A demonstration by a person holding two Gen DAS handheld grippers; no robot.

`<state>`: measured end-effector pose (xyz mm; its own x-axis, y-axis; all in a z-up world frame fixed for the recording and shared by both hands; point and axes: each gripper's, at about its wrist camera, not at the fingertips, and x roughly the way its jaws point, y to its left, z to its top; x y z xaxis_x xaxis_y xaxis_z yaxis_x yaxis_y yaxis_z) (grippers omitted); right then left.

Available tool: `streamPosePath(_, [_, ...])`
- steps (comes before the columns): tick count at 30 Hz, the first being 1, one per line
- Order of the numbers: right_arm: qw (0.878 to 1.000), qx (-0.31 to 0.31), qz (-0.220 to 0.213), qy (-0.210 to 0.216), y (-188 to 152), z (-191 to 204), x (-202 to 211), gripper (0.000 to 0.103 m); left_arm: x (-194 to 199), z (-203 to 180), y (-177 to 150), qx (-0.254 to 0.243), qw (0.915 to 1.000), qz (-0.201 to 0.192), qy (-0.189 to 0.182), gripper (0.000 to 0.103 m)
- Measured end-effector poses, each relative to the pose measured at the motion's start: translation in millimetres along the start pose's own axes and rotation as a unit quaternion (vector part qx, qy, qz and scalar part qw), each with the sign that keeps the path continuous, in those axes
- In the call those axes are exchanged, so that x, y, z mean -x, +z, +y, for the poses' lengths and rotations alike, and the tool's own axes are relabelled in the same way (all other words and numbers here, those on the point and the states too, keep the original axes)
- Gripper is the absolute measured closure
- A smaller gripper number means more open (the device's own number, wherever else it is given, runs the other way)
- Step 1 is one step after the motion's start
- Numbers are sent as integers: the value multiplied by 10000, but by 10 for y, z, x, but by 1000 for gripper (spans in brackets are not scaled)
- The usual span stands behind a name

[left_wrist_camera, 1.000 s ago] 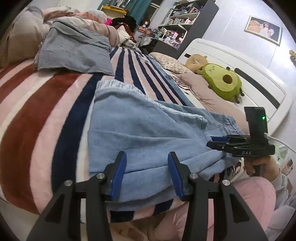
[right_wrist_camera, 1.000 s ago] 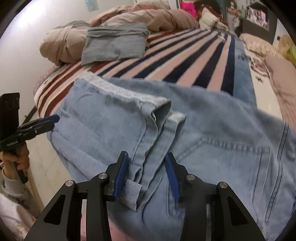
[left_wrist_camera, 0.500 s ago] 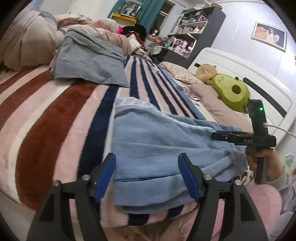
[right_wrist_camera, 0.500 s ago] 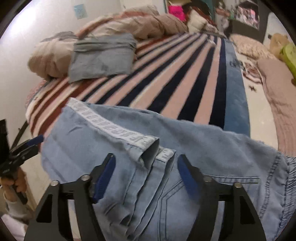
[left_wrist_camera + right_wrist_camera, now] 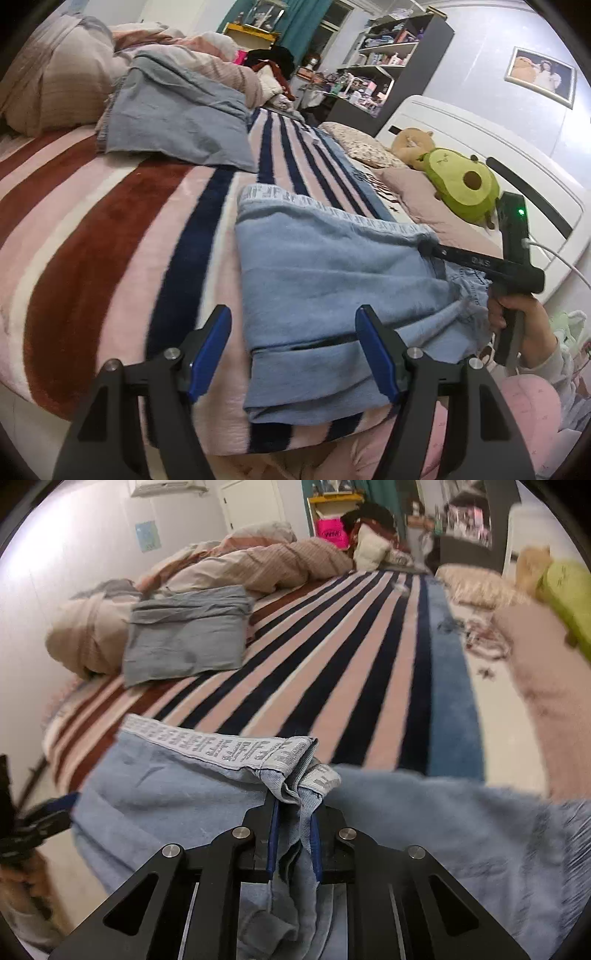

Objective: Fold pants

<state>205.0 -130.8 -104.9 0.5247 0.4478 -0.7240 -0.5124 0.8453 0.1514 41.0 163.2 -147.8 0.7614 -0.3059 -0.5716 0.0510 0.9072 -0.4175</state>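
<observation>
My right tool (image 5: 293, 840) was closed on the pants (image 5: 332, 280): its blue pads pinched a bunch of the denim just below the white lettered band (image 5: 221, 747), where the band folded back on itself. These jaws had just been closing, and the cloth was between them. In the left view this tool reached in from the right side, its tip on the far right corner of the pants, with my right hand (image 5: 517, 314) around its handle.

My left tool (image 5: 293, 354) stood wide, with its pads free. It hung over the near edge of the pants; the right pad was above the denim, the left pad above the blanket (image 5: 110, 229) just beside it. I could not tell if it touched anything.

The pants lay folded in layers on the striped blanket, at the near edge of the bed, with the band on the far side. Further back on the blanket was a folded grey cloth (image 5: 177, 114), leaning on a heap of beige bedding (image 5: 258, 565). Near the white headboard (image 5: 461, 129) an avocado toy (image 5: 461, 181) lay on a pink pillow (image 5: 424, 195).
</observation>
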Motion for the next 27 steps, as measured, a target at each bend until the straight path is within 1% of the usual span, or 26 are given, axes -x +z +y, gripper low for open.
streamPosePath(1, [9999, 82, 26, -110, 3, 3, -27, 89, -16, -24, 0, -15, 10000, 15, -7, 37])
streamPosePath(2, [9996, 125, 136, -206, -5, -1, -77, 80, -39, -49, -1, -32, 10000, 43, -2, 37])
streamPosePath(3, [9992, 137, 249, -284, -24, -19, -104, 78, -58, -77, -6, -50, 10000, 74, 21, 37])
streamPosePath(4, [9989, 141, 279, -352, -52, -23, -103, 72, -62, -102, -9, -75, 9999, 83, 67, 37])
streamPosePath(5, [9991, 127, 244, -316, -64, -21, -73, 62, -57, -121, -4, -92, 9999, 79, 96, 37])
streamPosePath(6, [9996, 88, 163, -232, -87, -23, -16, 57, -43, -136, -3, -103, 9999, 70, 105, 37])
streamPosePath(7, [9998, 57, 91, -147, -102, -14, 33, 48, -27, -141, 5, -87, 9999, 58, 96, 37])
streamPosePath(8, [9999, 54, 73, -61, -124, -12, 77, 45, -22, -144, 12, -70, 9999, 55, 89, 37])
streamPosePath(12, [9983, 255, 511, 141, -359, 36, 54, 45, -34, -222, 36, -145, 9997, 33, 195, 37])
streamPosePath(13, [9976, 344, 565, 192, -422, 63, 40, 45, -38, -240, 41, -165, 9996, 13, 220, 37])
streamPosePath(14, [9971, 433, 580, 219, -463, 82, 35, 45, -37, -267, 52, -198, 9995, -25, 229, 37])
streamPosePath(17, [9956, 636, 617, 289, -581, 129, 58, 44, -43, -379, 134, -361, 9993, -63, 94, 37])
streamPosePath(20, [9951, 544, 651, 501, -652, 97, 94, 44, -111, -527, 216, -590, 9983, -43, 9, 37])
streamPosePath(22, [9950, 501, 619, 594, -711, 74, 118, 44, -223, -633, 243, -709, 9973, 9, -170, 37])
streamPosePath(23, [9951, 485, 588, 624, -725, 58, 132, 46, -297, -683, 245, -739, 9969, 84, -236, 37])
streamPosePath(24, [9954, 448, 539, 655, -739, 47, 153, 49, -355, -713, 245, -759, 9966, 153, -273, 37])
streamPosePath(26, [9951, 405, 428, 798, -745, 35, 186, 81, -494, -776, 226, -809, 9958, 326, -294, 37])
streamPosePath(27, [9946, 372, 361, 904, -741, 43, 202, 81, -534, -784, 222, -830, 9955, 376, -275, 37])
